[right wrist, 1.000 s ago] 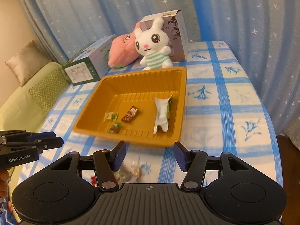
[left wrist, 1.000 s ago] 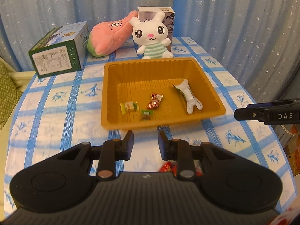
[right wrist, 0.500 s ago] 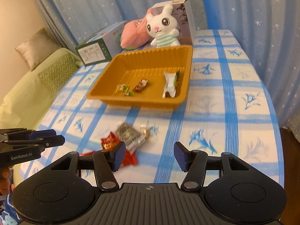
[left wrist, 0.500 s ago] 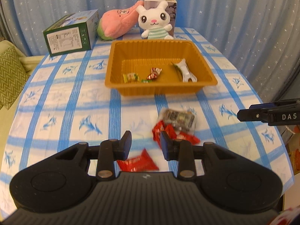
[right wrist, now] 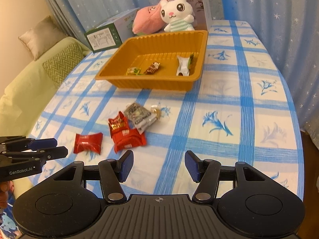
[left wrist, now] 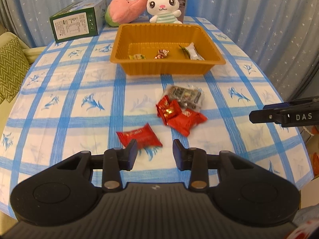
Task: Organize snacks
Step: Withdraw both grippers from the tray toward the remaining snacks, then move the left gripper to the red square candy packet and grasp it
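Blue-checked tablecloth [left wrist: 59,103] held three red foil snack packets [left wrist: 139,137]; the right view alone showed a sofa [right wrist: 30,83]. Left gripper [left wrist: 154,151] and right gripper [right wrist: 158,164] gaped, empty.

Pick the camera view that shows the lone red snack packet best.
Right wrist view: the lone red snack packet lies fully visible on the tablecloth. In the left wrist view, a finger of the left gripper covers its near corner.
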Tool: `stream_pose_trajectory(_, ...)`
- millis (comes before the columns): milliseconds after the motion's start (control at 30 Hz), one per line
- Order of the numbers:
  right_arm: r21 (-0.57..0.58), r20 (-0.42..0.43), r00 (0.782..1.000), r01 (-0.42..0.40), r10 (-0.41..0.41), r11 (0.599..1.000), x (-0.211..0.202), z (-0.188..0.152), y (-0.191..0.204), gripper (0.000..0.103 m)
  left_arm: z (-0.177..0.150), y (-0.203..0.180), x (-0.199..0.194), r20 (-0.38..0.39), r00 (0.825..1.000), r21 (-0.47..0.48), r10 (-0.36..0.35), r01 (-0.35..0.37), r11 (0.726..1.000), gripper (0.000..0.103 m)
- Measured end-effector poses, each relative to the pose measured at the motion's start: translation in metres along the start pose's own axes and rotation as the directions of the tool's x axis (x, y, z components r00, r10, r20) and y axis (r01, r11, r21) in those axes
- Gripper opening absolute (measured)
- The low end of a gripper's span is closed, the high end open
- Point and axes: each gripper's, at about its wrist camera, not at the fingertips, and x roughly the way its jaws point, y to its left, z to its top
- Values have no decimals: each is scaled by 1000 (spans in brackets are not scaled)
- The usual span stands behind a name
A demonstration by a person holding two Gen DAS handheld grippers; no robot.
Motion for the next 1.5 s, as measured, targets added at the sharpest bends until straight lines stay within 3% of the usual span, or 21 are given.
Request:
stream_pose_trajectory(400,-31,-30,999,34,-35,999,9,-16,4,57,-19,-9,11,-27,999,44,16,-15,999,36)
stream_pose_trajectory(700,-20,-46,998,44,-45,999,15,-21,5,57,-20,-8,17,-7,999,104,39,-38,994,38)
stream_pose_trajectory(967,9,-54,997,62,-61,998,18,-22,3,57,-14,-3,32,4,997,214,80,-79,974,42)
stream_pose_trajectory(1500,96,-65,993,105,-99,990,24,-21,-4,57,1,4,67,-21,997,362,71,-58,930,42)
